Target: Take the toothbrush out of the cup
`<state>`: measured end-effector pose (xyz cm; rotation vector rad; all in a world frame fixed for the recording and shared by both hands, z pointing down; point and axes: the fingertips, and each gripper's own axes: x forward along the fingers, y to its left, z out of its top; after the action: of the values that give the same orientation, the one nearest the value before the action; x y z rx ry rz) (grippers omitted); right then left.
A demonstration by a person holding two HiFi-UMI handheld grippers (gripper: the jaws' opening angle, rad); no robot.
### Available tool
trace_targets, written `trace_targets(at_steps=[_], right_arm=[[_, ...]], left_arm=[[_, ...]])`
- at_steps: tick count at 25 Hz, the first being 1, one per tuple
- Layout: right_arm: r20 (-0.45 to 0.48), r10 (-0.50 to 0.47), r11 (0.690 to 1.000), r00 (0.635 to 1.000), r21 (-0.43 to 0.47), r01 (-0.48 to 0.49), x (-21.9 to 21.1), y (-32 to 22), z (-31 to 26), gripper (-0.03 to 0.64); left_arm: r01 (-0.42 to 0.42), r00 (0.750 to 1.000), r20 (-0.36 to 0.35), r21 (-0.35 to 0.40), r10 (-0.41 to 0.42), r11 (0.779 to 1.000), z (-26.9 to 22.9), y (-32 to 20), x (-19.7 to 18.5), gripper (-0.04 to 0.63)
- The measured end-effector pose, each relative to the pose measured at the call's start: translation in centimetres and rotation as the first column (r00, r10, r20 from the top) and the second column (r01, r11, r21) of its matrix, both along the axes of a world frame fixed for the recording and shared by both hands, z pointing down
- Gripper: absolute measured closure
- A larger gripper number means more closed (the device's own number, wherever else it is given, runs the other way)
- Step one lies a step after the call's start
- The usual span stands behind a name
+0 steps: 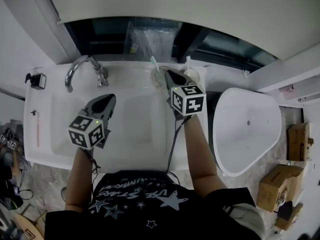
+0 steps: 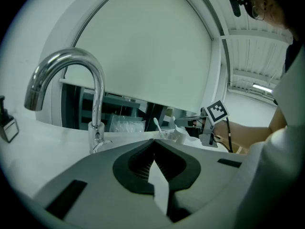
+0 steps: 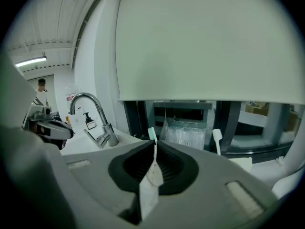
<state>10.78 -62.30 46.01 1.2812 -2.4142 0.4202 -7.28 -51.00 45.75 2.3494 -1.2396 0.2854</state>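
A clear cup point(image 1: 159, 80) stands on the back rim of the sink, right of the tap. A pale green toothbrush point(image 1: 154, 62) leans up and left out of it. My right gripper point(image 1: 167, 73) sits at the cup's mouth. In the right gripper view, the right gripper point(image 3: 155, 146) has its jaws closed on a thin white handle, with the toothbrush head point(image 3: 151, 133) just past the tips. My left gripper point(image 1: 111, 97) hovers over the basin, shut and empty; the left gripper point(image 2: 153, 141) points toward the toothbrush point(image 2: 156, 123) and cup point(image 2: 167, 134).
A second white cup point(image 1: 194, 75) holding a white toothbrush point(image 1: 188, 61) stands just right of the clear one. The chrome tap point(image 1: 82, 66) rises at back left, with a soap dispenser point(image 1: 36, 80) beyond it. A white toilet bowl point(image 1: 247, 129) and cardboard boxes point(image 1: 285, 179) are to the right.
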Motion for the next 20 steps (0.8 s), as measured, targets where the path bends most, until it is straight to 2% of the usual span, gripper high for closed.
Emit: trace_targets(at_steps=[2, 8, 20], right_arm=[[-0.005, -0.015, 0.999, 1.000, -0.034, 0.015, -0.4, -0.9, 0.7, 0.525], [-0.033, -0.038, 0.996, 0.999, -0.078, 0.035, -1.5, -2.7, 2.5, 0.523], [-0.091, -0.107, 0.991, 0.990, -0.089, 0.099, -2.8, -4.7, 4.1, 0.523]], left_arm=[[0.002, 1.000, 0.000, -0.004, -0.002, 1.000, 0.1, -0.7, 0.0, 0.589], [0.009, 1.000, -0.003, -0.023, -0.009, 1.000, 1.0, -2.2, -0.4, 0.589], [0.013, 1.000, -0.014, -0.059, -0.014, 0.998, 2.6, -3.4, 0.2, 0.589]])
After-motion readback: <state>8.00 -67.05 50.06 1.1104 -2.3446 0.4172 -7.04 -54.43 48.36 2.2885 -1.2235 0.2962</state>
